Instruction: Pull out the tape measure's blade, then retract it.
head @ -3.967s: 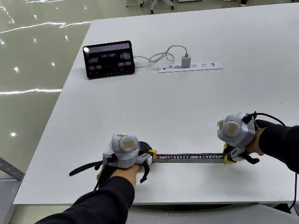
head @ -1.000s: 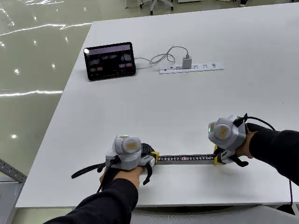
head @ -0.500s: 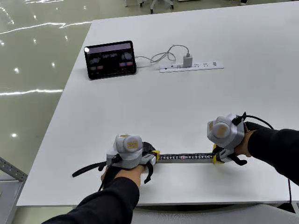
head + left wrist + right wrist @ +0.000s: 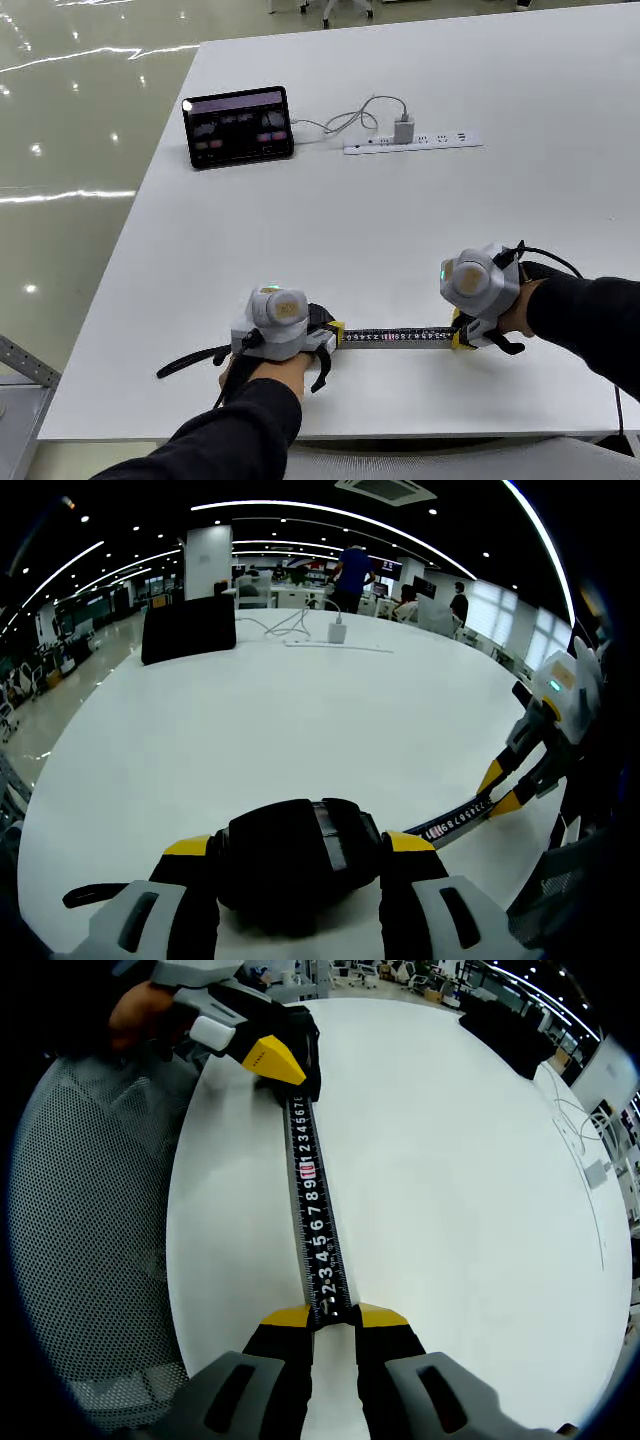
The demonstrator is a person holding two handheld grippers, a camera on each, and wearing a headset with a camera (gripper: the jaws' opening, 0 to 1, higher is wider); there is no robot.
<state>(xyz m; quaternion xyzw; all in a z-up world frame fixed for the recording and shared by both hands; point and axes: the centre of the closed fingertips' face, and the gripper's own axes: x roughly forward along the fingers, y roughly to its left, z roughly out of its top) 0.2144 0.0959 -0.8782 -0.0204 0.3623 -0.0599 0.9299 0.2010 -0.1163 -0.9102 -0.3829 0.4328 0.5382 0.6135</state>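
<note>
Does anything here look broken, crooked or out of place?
Nothing stands out. The blade runs flat and straight along the table from the case in the left gripper to the right gripper pinching its tip; the tablet and power strip sit tidily beyond.

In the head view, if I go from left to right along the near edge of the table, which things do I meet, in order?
black strap → left gripper, jaws shut on the tape measure's case → tape measure's blade → right gripper

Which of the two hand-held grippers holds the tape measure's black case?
The left hand-held gripper, clamped around the case; the right hand-held gripper pinches the blade.
</note>
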